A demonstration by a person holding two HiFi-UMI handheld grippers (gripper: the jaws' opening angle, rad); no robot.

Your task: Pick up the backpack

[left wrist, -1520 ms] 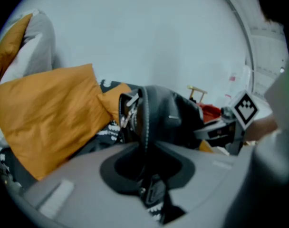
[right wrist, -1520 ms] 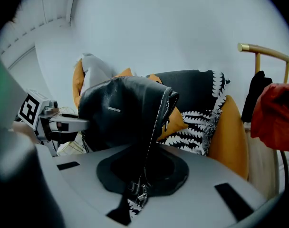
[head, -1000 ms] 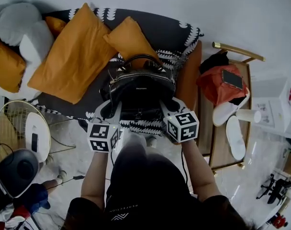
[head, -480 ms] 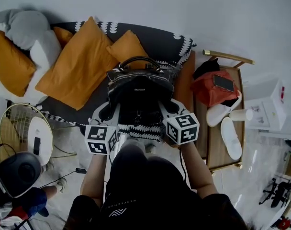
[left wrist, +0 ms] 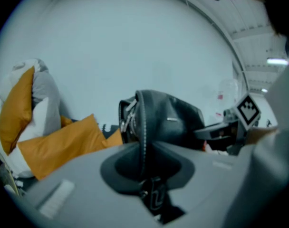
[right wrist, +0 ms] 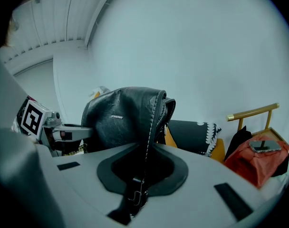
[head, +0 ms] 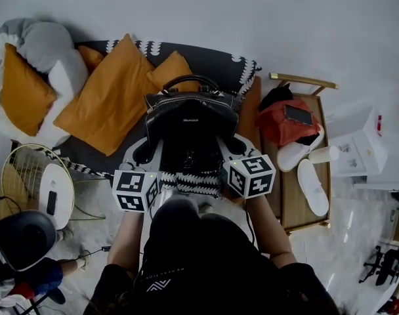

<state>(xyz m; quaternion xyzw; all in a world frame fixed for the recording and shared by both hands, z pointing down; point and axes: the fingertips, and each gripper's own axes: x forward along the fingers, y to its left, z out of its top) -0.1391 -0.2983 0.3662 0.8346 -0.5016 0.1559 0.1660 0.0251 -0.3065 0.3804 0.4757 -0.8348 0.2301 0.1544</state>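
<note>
A black leather backpack (head: 189, 120) with a top handle hangs in the air in front of the sofa, held by its two shoulder straps. My left gripper (head: 148, 151) is shut on the left strap (left wrist: 143, 141), which runs up between its jaws to the bag (left wrist: 170, 120). On the other side, my right gripper (head: 233, 147) is shut on the right strap (right wrist: 151, 137), with the bag's body (right wrist: 118, 118) just beyond. In each gripper view a strap buckle sits deep between the jaws. The bag's lower part is hidden behind the grippers in the head view.
Behind the bag is a sofa (head: 219, 54) with a dark patterned throw and orange cushions (head: 111, 100). To the right stands a wooden side table (head: 298, 199) with a red bag (head: 285, 123), a phone and white slippers (head: 314, 186). A wire basket table (head: 29, 182) stands at the left.
Both grippers have risen together with the backpack hanging from its straps; the sofa and cushions now sit lower relative to the bag. Neither grip has changed.
</note>
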